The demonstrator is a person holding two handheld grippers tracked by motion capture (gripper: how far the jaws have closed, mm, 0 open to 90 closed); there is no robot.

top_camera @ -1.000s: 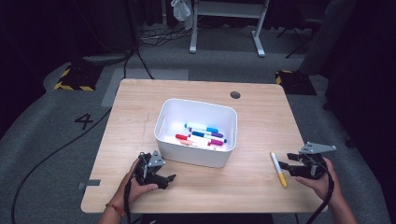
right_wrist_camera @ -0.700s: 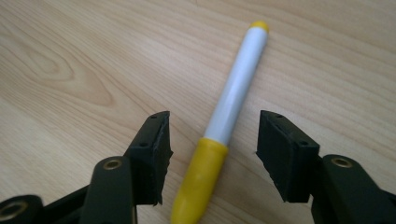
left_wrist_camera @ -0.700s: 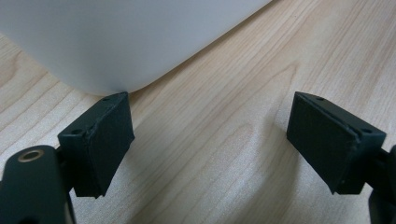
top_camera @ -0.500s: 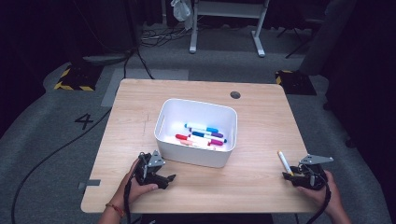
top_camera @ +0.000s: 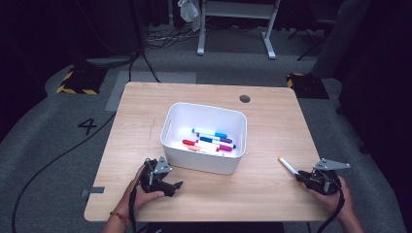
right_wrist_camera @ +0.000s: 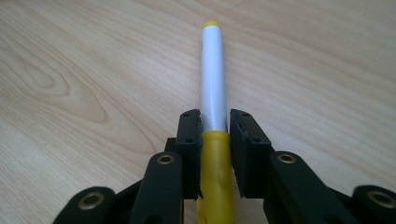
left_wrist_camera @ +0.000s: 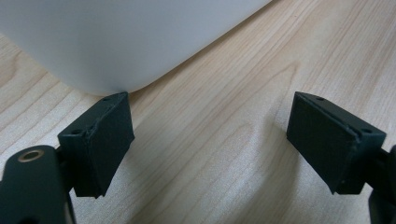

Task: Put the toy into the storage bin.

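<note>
Having just closed its jaws, the right gripper point(right_wrist_camera: 214, 123) is clamped on the yellow marker point(right_wrist_camera: 213, 79) for lifting, while the left gripper point(left_wrist_camera: 210, 140) is held wide open beside the white bin point(top_camera: 204, 138).

Left gripper point(left_wrist_camera: 210, 149) jaws spread over table point(left_wrist_camera: 224, 116), beside white bin point(left_wrist_camera: 116, 37).

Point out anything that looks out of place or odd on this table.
One yellow marker sits apart from the others, which lie in the white bin. It is at the table's right side, clamped in the right gripper. Nothing looks spilled or damaged.
</note>
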